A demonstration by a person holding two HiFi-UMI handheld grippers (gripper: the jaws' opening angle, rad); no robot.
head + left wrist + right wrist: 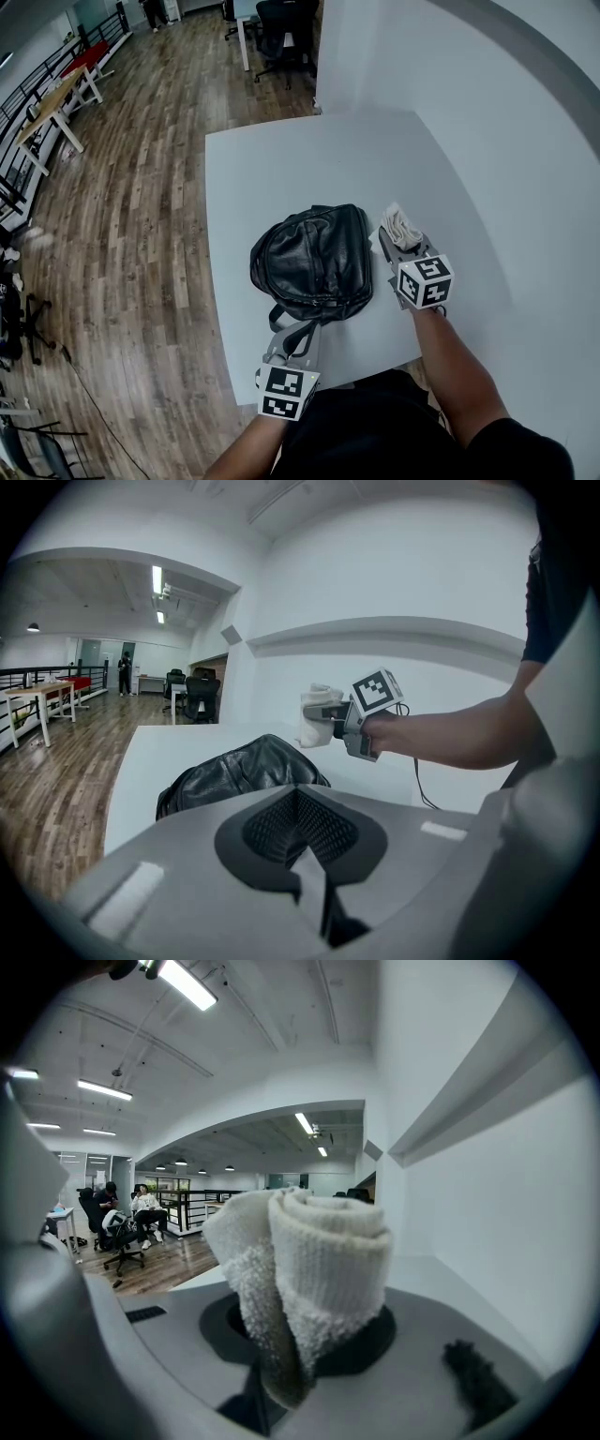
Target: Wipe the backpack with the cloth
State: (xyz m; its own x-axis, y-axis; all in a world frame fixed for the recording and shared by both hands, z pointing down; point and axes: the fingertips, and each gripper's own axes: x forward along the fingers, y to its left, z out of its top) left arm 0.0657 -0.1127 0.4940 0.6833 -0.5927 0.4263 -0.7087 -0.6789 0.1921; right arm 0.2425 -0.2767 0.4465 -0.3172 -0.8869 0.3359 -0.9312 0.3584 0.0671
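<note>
The backpack (314, 262), black and leathery, lies at the middle of the white surface (281, 169). At its 3 o'clock the right tongs (398, 246) grip the rolled white cloth (309, 1269), held off the bag and not yet touching it. At 6 o'clock the left tongs (289, 345) are closed with nothing seen between them, just by the strap (298, 330).

To wipe well, I judge the cloth should come in toward 9 o'clock and land flat on the top panel. Long, light strokes should follow the creases, and the left tongs can steady the bag if it slides.

The backpack looks closed; its contents cannot be seen.
</note>
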